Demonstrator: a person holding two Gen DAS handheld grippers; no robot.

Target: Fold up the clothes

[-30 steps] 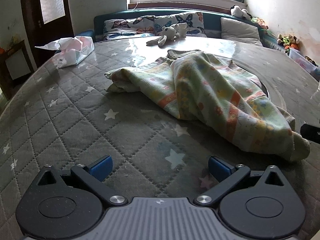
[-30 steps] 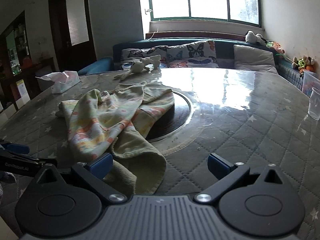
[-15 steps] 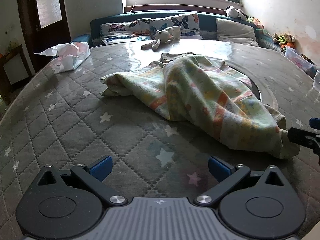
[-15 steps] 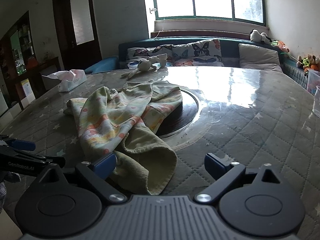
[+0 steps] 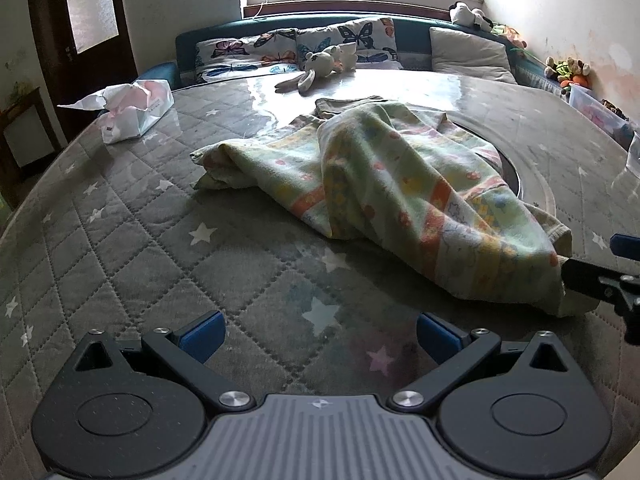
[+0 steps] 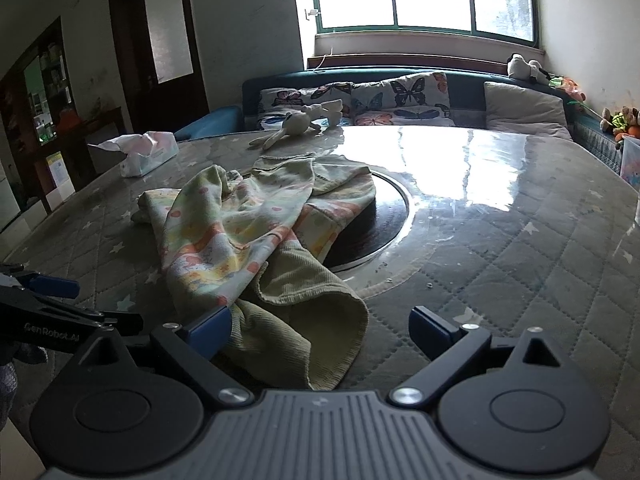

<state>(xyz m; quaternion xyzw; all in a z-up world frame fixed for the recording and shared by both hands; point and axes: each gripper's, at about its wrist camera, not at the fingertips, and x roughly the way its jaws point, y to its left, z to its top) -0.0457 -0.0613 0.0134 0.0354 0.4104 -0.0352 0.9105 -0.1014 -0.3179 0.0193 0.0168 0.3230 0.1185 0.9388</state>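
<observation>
Both grippers, left (image 5: 318, 334) and right (image 6: 320, 330), gape empty; the right should pinch the garment's (image 6: 256, 236) ribbed cuff (image 6: 308, 320) at lower centre squarely.

The garment (image 5: 400, 196) lay on the table (image 5: 120, 240), partly over the turntable (image 6: 380, 224); tissue pack (image 5: 132, 112) at ten o'clock, toy rabbit (image 5: 316, 66) at twelve.

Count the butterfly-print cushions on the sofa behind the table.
3. One butterfly cushion sits at the left, one stands upright in the middle, and one lies flat in front of it. The plush rabbit may hide more.
</observation>
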